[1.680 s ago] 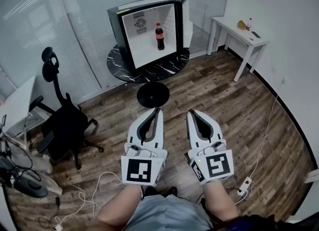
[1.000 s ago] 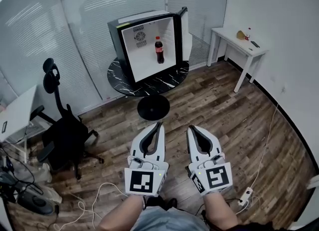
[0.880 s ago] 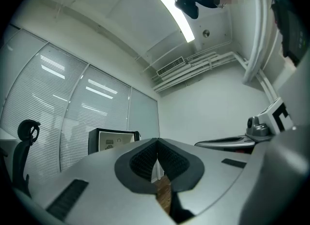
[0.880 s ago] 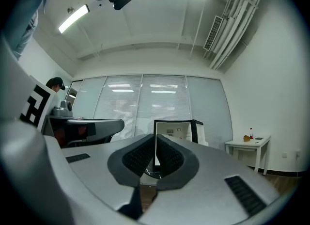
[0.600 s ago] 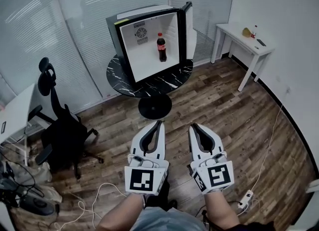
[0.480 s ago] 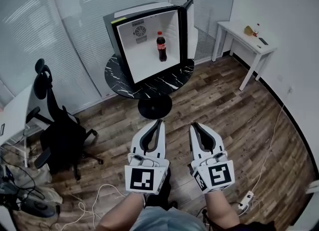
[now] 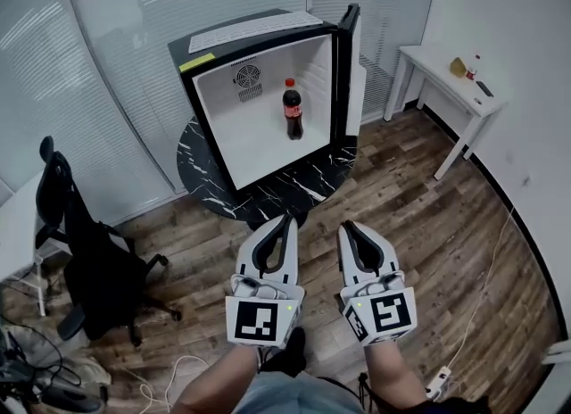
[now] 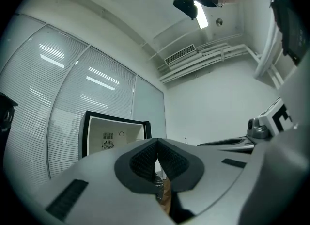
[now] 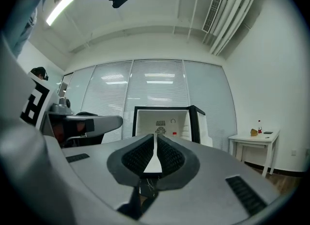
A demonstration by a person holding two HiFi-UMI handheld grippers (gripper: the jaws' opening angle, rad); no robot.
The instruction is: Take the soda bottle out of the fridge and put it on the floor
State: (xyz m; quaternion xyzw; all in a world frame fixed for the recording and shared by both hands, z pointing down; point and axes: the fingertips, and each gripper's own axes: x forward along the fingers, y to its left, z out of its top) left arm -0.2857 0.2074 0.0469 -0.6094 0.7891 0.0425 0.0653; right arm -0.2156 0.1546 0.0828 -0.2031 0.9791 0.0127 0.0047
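while the soda bottle [image 7: 293,110] stands upright in the fridge [image 7: 259,149] well ahead, left claw [image 7: 287,219] (better aligned) and right claw [image 7: 346,224] are closed, empty.

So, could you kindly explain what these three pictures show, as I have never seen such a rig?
No robot: a person holds a two-jaw gripper in each hand. The head view looks down from the person's head at the left gripper and right gripper; the other two views ride on the grippers, looking along their jaws. An open fridge stands on a round table, with a soda bottle upright inside. The left jaws are shut; the right, having just opened a hair, are all but shut. Neither holds anything.
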